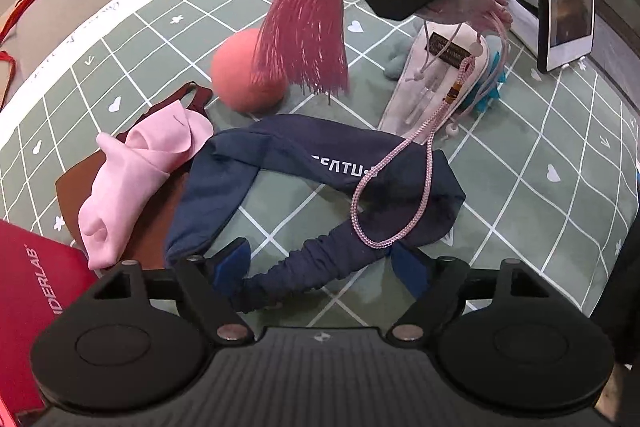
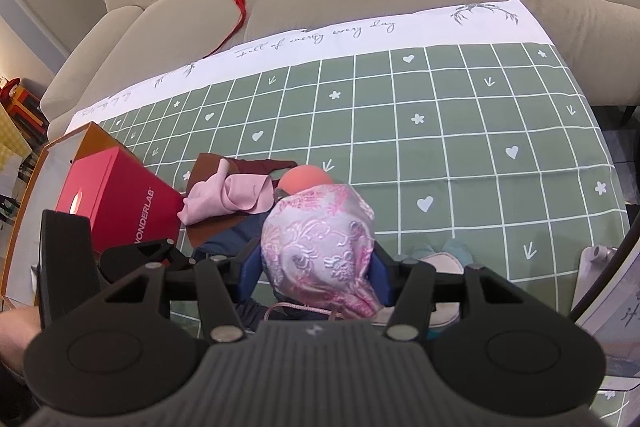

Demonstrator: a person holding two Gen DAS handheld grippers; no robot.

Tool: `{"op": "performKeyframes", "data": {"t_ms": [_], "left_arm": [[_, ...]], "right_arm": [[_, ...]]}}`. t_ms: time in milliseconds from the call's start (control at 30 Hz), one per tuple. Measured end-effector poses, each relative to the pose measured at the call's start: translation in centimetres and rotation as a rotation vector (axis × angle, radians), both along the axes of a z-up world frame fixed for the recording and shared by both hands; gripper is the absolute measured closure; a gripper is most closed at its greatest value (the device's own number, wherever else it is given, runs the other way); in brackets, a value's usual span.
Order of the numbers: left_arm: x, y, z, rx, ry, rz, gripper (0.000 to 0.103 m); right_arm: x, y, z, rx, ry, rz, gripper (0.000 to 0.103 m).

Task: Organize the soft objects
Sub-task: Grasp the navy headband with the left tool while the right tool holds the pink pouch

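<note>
The left gripper hangs with its jaws spread wide and holding nothing, a navy fabric band lying between and just beyond its blue pads on the green checked cloth. Left of the band lie a pink cloth and a red box. Beyond the band sits a coral ball. Above the band, the right gripper clamps a pink brocade pouch, half closed; its tassel dangles.
</note>
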State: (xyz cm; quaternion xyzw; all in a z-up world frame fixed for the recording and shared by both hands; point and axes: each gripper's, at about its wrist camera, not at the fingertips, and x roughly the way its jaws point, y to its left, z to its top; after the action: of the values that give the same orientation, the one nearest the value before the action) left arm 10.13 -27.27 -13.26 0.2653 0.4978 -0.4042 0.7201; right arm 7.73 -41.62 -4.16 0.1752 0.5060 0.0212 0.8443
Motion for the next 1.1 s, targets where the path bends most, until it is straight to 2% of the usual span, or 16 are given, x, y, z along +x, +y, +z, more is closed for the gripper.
{"op": "performKeyframes", "data": {"t_ms": [67, 133, 167, 200, 233, 267, 300, 533, 767, 933, 1000, 1100], "left_arm": [[-0.1, 0.1, -0.1, -0.005, -0.002, 0.013, 0.01], [-0.2, 0.2, 0.1, -0.006, -0.001, 0.042, 0.018], [-0.2, 0.2, 0.1, -0.009, 0.008, 0.058, 0.03], [-0.4, 0.2, 0.2, -0.014, 0.003, 0.073, 0.046], [-0.7, 0.4, 0.4, -0.026, -0.006, 0.083, 0.054], [-1.1, 0.4, 0.5, -0.037, -0.015, 0.088, 0.07], [-1.6, 0.4, 0.6, -0.043, -0.024, 0.083, 0.081], [-2.8, 1.4, 1.0, -0.065, -0.041, 0.124, 0.089], [-3.1, 2.1, 1.3, -0.079, -0.021, 0.252, 0.091], [-1.8, 2.1, 2.3, -0.057, 0.099, 0.346, 0.091], [-1.3, 1.8, 3.0, -0.066, 0.144, 0.348, 0.091], [-0.7, 1.6, 4.5, -0.067, 0.167, 0.361, 0.091]], "right_arm": [[0.0, -0.1, 0.0, 0.003, -0.001, -0.008, 0.048], [-0.1, -0.1, 0.0, 0.006, 0.001, -0.01, 0.048], [-0.1, -0.1, 0.0, 0.005, 0.0, -0.009, 0.048], [-0.1, 0.0, 0.0, 0.004, -0.002, -0.006, 0.048], [-0.1, 0.0, 0.1, 0.005, -0.003, -0.003, 0.048], [-0.2, 0.0, 0.1, 0.006, -0.004, -0.002, 0.048], [-0.2, 0.0, 0.1, 0.004, -0.004, -0.002, 0.048], [-0.2, 0.4, 0.3, 0.003, -0.011, 0.016, 0.048], [-0.2, -0.2, 0.0, -0.019, 0.001, -0.011, 0.048], [-0.2, 0.0, -0.4, -0.038, 0.02, -0.016, 0.048], [-0.1, -0.2, -0.8, -0.029, 0.022, -0.022, 0.049], [0.0, -0.7, -1.4, -0.023, 0.047, -0.053, 0.049]]}}
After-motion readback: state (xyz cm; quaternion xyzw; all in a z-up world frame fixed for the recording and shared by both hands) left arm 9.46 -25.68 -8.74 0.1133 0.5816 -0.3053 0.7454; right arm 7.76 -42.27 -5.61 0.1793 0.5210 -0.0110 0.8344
